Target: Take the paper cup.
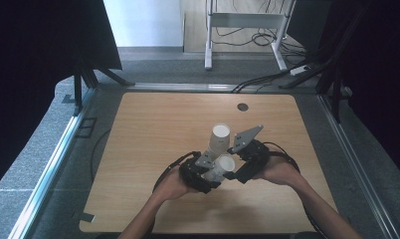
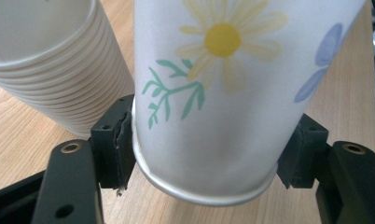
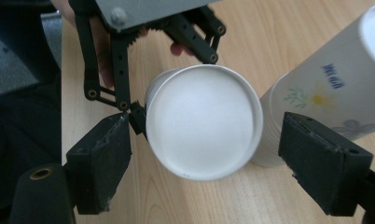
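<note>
A single paper cup (image 2: 213, 93) with a flower print lies on its side between the pads (image 2: 113, 140) of my left gripper (image 2: 206, 154), which is shut on it near the rolled rim. In the high view the same cup (image 1: 224, 166) sits near the front middle of the wooden table (image 1: 153, 124). Just beyond it stands an upside-down stack of cups (image 1: 219, 138), also at the right in the right gripper view (image 3: 325, 88). My right gripper (image 3: 204, 172) is open, its pads on either side of the cup's white base (image 3: 204, 121), not touching it.
A small round grommet (image 1: 243, 106) sits near the table's far edge. Beyond the table stand a white desk frame (image 1: 243, 22) and loose floor cables (image 1: 267, 77). Dark curtains hang on both sides. Bare tabletop lies to the left, right and far side of the cups.
</note>
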{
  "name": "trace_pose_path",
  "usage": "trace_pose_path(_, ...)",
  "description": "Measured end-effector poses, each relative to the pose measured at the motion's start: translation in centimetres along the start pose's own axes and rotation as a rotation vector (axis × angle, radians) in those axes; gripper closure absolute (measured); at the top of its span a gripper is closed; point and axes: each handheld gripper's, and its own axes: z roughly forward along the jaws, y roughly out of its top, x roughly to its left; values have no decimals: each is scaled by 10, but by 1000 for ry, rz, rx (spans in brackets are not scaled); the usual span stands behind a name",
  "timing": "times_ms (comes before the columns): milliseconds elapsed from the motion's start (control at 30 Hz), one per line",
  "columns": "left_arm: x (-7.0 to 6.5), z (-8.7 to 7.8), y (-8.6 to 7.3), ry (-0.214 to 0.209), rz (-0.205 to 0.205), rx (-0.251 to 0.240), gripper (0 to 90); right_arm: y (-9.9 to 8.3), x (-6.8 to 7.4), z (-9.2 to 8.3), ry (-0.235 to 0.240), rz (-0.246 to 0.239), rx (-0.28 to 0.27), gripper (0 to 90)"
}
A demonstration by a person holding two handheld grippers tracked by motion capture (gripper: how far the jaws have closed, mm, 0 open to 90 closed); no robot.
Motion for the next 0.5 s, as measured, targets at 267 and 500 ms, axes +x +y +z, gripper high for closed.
trace_pose_path(267, -1, -1, 10, -10, 42, 73, 322, -1, 2, 11, 11, -25, 42, 184)
trace_pose_path(500, -2, 4, 16, -28, 81, 136, 322, -1, 3, 19, 23, -37, 75, 232)
